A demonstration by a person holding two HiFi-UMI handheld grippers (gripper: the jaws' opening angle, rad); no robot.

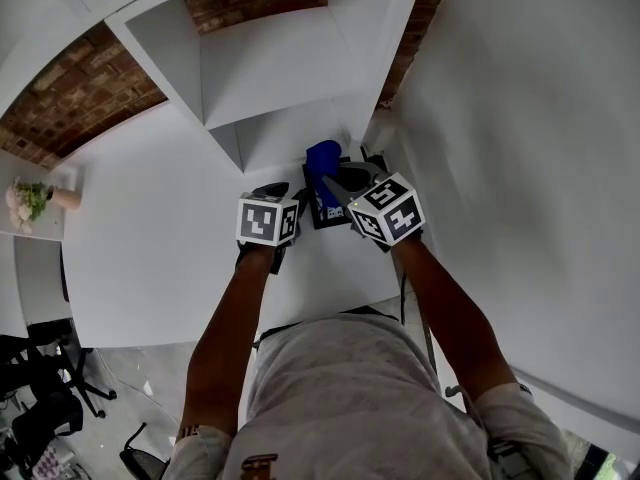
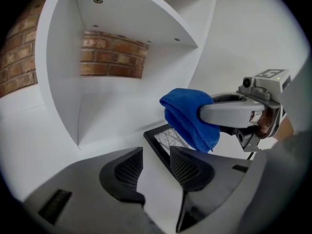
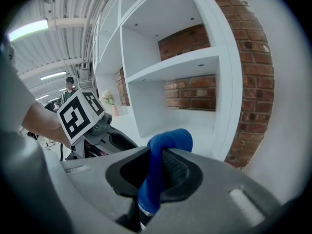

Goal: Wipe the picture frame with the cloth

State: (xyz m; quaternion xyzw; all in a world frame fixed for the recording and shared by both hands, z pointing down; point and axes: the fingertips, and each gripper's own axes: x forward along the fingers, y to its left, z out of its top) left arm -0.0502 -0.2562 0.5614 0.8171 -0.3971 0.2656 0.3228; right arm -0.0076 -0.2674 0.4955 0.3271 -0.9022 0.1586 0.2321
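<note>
The picture frame [image 2: 165, 137] lies flat on the white counter [image 2: 97, 130], with only one black corner showing between the blue cloth [image 2: 187, 116] clamped in the right tongs [image 3: 155, 152] and the wide, empty left tongs [image 2: 156, 154], so its long axis cannot be told.

White counter [image 1: 150, 228] sits below a white open shelf unit [image 1: 270, 68]. Black rectangular picture frame [image 2: 165, 140] lies on the counter, just in front of the lower compartment. Small pink vase with greenery [image 1: 40, 198] stands far left.
</note>
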